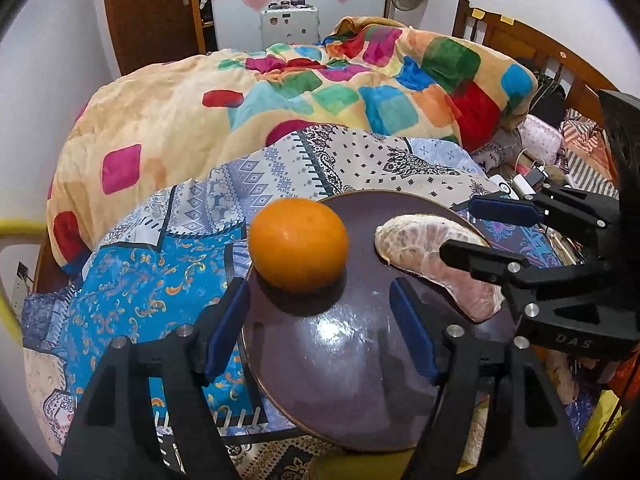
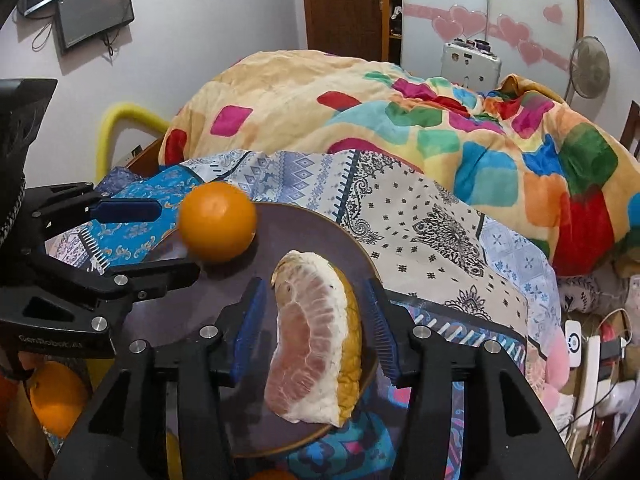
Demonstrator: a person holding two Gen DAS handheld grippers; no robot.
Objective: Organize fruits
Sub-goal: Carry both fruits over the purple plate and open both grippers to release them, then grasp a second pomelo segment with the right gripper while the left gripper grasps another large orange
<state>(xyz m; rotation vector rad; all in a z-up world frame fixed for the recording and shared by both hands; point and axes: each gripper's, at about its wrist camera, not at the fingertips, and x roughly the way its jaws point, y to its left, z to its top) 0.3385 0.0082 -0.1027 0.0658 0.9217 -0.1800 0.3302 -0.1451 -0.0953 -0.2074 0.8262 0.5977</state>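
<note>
1. Fruits on the dark plate (image 1: 360, 380) are two: a whole orange (image 1: 298, 244) at the plate's far left edge, and a peeled pomelo wedge (image 2: 316, 340) on its right side. More oranges (image 2: 58, 398) lie below the plate's left, only partly visible.
2. Right gripper (image 2: 316, 320) has its jaws apart, one on each side of the wedge; I cannot see that the blue pads (image 2: 250, 320) touch it.
3. Left gripper (image 1: 316, 320) is also open and holds nothing; the orange sits just beyond its fingertips.
4. I judge the wedge soft and wet. The flesh will crush or tear easily, so hold it gently across the thick middle, one pad on the rind.
5. The orange looks firm, smooth and round. It may roll, so grip across its widest part.
</note>
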